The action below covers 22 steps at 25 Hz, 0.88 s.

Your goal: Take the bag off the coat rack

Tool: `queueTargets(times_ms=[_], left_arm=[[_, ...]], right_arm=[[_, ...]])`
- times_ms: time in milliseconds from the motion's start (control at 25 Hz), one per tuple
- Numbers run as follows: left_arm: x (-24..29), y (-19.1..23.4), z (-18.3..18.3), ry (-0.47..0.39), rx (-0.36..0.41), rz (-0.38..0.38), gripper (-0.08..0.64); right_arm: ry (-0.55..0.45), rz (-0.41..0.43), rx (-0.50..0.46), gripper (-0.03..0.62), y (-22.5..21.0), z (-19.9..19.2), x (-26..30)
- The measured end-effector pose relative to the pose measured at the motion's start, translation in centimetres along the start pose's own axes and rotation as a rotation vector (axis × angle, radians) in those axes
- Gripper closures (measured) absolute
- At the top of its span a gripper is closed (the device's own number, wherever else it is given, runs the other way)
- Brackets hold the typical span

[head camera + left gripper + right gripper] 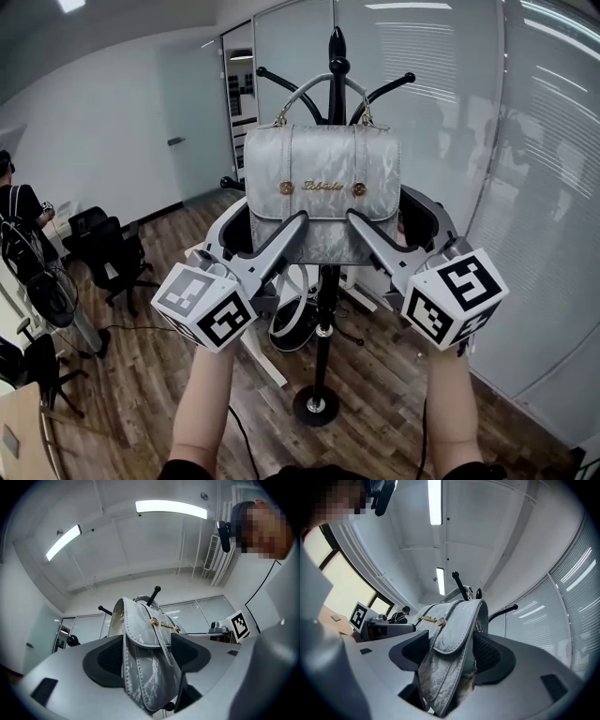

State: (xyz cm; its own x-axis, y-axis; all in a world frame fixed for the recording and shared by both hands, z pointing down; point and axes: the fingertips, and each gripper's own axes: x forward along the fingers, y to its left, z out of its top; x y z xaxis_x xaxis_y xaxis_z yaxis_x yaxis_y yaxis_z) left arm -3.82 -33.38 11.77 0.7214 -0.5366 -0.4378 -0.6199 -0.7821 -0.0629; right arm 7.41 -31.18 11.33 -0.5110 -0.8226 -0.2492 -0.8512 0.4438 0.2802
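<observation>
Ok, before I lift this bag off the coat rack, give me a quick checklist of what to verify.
1. Is the bag hanging on the coat rack by its handle: ok.
2. Is the left gripper around the bag's lower left edge: ok.
3. Is the right gripper around its lower right edge: ok.
4. Are the fingers clamped on the bag: not ok, both pairs stand wide.
5. Is the flap shut: ok.
6. Is the handle free to slide up off the upturned hooks: cannot tell.
</observation>
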Motion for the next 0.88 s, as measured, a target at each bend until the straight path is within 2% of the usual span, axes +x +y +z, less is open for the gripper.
queueTargets(times_ms=[40,440,880], left_arm=[[0.1,0.0,-0.1,-0.004,-0.008,0.0,0.256],[0.2,0.2,-0.1,-0.012,-0.038,0.017,0.295],[-0.2,-0.4,0.6,-0.021,-0.016,0.032,0.314]], right_arm=[[0.001,-0.001,0.003,0.296,0.0,-0.1,0.1],[-0.023,-0.051,-0.059,0.321,0.2,-0.1,0.1],[-0.055,-0.061,-0.116,0.348,0.8,1.0,-0.7]])
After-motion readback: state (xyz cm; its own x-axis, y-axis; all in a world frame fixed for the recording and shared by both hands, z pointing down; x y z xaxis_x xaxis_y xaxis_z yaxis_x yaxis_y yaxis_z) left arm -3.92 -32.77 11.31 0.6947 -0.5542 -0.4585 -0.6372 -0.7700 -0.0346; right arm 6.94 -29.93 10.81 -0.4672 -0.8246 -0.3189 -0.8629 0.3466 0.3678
